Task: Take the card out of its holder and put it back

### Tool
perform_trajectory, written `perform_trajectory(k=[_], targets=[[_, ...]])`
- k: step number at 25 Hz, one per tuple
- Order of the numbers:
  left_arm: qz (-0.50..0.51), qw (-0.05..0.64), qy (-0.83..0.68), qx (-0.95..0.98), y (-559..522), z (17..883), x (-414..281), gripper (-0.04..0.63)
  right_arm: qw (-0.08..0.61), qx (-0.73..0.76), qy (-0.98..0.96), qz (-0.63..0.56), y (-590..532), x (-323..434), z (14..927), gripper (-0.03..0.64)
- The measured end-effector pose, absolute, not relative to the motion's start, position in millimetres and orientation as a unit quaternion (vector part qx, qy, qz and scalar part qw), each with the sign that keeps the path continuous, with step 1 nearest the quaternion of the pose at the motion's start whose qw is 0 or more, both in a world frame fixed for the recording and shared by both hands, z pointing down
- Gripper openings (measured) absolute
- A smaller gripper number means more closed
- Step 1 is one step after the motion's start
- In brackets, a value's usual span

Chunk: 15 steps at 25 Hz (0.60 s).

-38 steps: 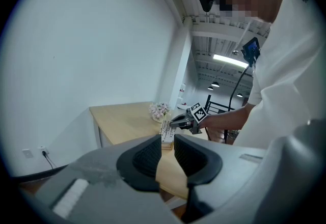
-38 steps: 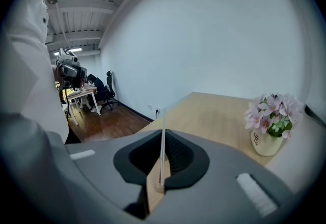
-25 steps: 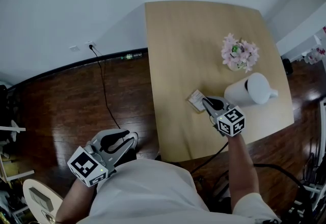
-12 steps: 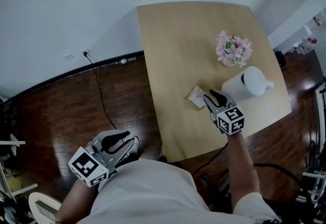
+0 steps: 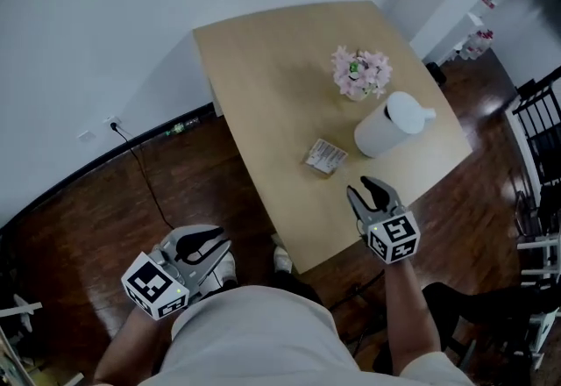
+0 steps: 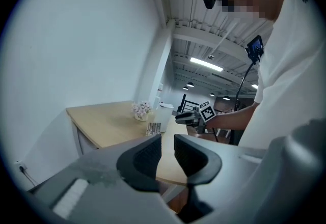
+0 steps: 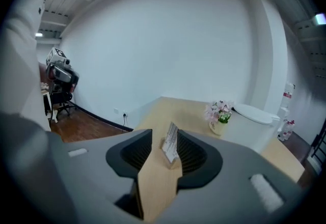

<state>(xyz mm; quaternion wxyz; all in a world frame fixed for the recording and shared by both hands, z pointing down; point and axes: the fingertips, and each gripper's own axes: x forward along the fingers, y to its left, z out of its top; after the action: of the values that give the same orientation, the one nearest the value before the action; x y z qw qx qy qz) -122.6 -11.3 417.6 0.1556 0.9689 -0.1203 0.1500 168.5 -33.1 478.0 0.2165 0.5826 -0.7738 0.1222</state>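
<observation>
A small printed card [image 5: 326,156] stands in its holder near the middle of the light wood table [image 5: 263,60]. My right gripper [image 5: 372,197] hovers over the table's near edge, a short way back from the card. Its jaws are opening, with nothing between the pads. In the right gripper view the card [image 7: 171,144] shows past the spread jaws of the right gripper [image 7: 164,136], apart from them. My left gripper [image 5: 210,246] hangs low at the left over the floor, off the table, empty, with a narrow gap between its pads [image 6: 147,154].
A pot of pink flowers [image 5: 361,71] and a white lidded jug [image 5: 390,125] stand just beyond and right of the card. Dark wood floor surrounds the table, with a cable and wall socket [image 5: 112,124] at the left. A black chair [image 5: 536,125] is at the far right.
My right gripper has let go of the card, opened, and drawn back toward the table's near edge. The card stays in its holder. The left gripper has barely moved.
</observation>
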Motion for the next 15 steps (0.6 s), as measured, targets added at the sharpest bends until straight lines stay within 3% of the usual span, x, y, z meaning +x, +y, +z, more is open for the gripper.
perform_trajectory(k=[15], targets=[[0.166,0.126,0.003,0.978,37,440,-115,0.086,0.178,0.634,-0.726,0.196,174,51,476,0.158]])
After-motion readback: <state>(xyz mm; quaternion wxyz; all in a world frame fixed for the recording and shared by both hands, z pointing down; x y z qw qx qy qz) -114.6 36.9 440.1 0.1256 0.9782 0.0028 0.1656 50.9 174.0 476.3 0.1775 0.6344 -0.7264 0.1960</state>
